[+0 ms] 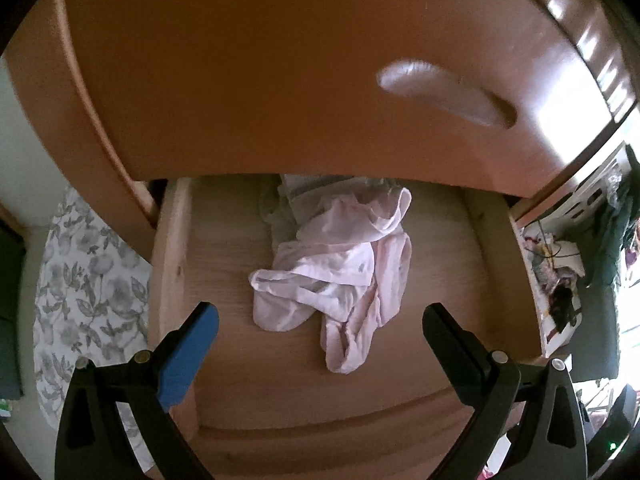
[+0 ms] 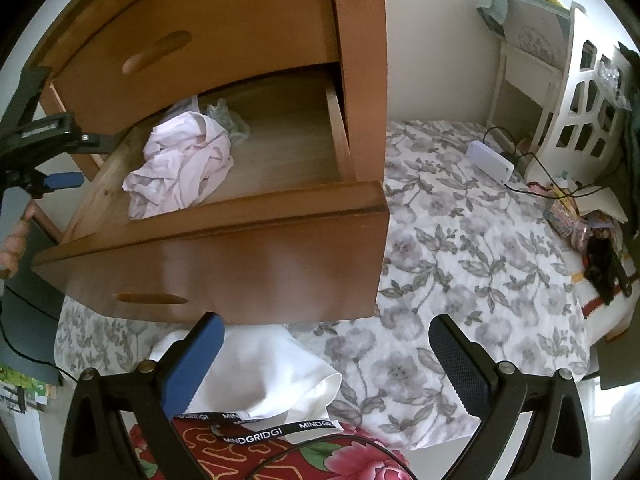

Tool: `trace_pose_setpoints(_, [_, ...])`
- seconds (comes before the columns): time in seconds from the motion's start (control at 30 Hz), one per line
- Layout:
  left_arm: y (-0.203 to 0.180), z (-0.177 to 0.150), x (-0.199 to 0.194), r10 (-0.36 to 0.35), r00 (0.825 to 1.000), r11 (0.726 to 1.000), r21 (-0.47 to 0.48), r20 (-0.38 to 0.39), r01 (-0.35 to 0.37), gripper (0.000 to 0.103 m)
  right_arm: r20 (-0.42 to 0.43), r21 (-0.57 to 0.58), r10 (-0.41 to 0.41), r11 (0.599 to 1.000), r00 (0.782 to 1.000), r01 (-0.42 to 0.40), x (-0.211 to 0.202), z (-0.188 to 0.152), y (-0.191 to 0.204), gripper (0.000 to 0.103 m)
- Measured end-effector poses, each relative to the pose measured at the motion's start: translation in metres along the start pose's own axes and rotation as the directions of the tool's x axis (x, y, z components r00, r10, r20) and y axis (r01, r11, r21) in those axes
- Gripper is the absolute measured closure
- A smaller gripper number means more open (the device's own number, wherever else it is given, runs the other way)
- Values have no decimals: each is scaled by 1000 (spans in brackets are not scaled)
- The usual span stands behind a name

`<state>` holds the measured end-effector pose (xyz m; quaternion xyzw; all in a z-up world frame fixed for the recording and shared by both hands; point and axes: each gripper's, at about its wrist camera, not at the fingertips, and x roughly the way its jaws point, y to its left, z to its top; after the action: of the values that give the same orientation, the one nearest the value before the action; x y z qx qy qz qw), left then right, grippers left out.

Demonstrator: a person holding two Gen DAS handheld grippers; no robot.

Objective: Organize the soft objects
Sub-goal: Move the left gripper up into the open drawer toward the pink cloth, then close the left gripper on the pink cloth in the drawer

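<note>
Left claw (image 1: 320, 332) above pink garment (image 1: 336, 264).

Back of the open drawer (image 1: 476, 240) hidden under the closed drawer front (image 1: 248, 80) above it. Grey-green cloth (image 2: 228, 120) mostly buried behind the pink garment (image 1: 340, 264), kind impossible to tell. White cloth (image 2: 260, 368) partly tucked under the pulled-out drawer and behind a blue pad. Lanyard (image 2: 280, 430) lettering cut short. Clutter (image 2: 592, 232) at the right too small to name. Hand (image 2: 14, 246) clipped by the left edge.
</note>
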<state>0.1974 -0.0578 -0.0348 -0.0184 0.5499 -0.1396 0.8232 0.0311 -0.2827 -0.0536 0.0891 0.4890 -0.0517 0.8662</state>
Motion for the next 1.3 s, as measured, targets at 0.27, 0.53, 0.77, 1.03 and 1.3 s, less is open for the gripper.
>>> trace_pose_setpoints(0.27, [-20,7,35,56,993,998,29,-108,-53,2,-10,6,1,1000,1000,-1,5,-1,-3,0])
trace_pose_setpoints(0.53, [-34,9,68,96,975,995,58,-201,-86,17,-14,14,-1,1000,1000,1,5,-2,-6,0])
trace_pose_setpoints(0.77, [-40,18,76,121,971,992,40,-204,-116,28,-18,17,-1,1000,1000,2,6,-2,-8,0])
trace_pose_setpoints(1.03, [-25,37,86,121,968,992,-21,-218,-128,47,-18,20,-5,1000,1000,5,7,-2,-7,0])
trace_pose_setpoints(1.3, [-9,46,92,97,966,991,-64,-241,-115,73,-14,18,-6,1000,1000,7,4,-2,-7,0])
